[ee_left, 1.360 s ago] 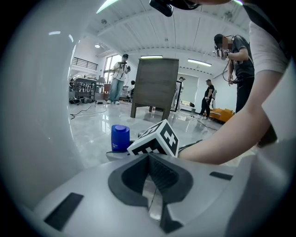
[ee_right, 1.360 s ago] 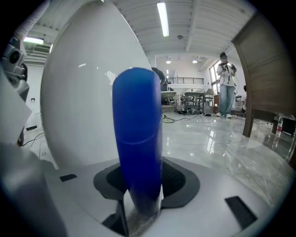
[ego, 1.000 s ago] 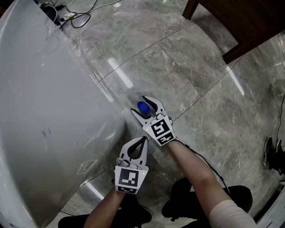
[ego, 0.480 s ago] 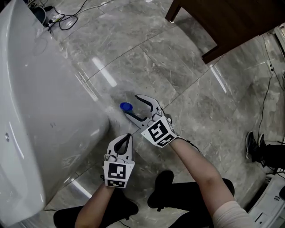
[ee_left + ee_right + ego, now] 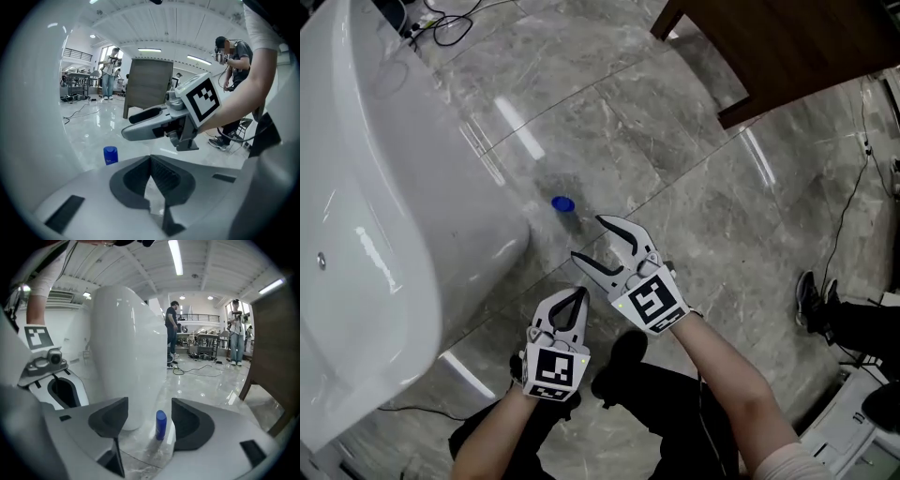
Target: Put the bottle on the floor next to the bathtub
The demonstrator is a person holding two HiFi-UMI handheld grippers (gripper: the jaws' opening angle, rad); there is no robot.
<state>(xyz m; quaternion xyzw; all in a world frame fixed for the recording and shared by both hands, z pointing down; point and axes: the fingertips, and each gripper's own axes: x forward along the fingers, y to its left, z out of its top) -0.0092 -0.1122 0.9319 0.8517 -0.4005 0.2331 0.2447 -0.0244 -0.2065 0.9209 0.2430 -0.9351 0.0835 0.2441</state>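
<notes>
The small blue plastic bottle (image 5: pixel 563 203) is standing upright on the grey marble floor (image 5: pixel 675 141), its long axis vertical, just beside the curved outer wall of the white bathtub (image 5: pixel 394 234). Judging by that, the placing looks done.

The right gripper (image 5: pixel 588 237) is hanging spread wide and gripping nothing. The bottle is sitting straight ahead of it, past the fingertips and clear of both. In the right gripper view it is showing in the gap between the two jaws, a little toward the right-hand one, touching neither, with the tub wall rising just to the left of it. The gripper's line of sight is running nearly level along the floor, so it is facing the bottle's side and not its cap.

The left gripper (image 5: pixel 577 295) is resting clenched, with only bare floor showing through the slit behind its tips. For this one the bottle is lying ahead and off to the left, farther out than it is from the right gripper, and the right gripper is reaching across in front of it.

So the right gripper is the nearer one and the one lined up with the bottle. If nothing more is wanted, drawing straight back along that line should be safest; any sideways swing to the left would be risking a knock against the bottle or the tub.
</notes>
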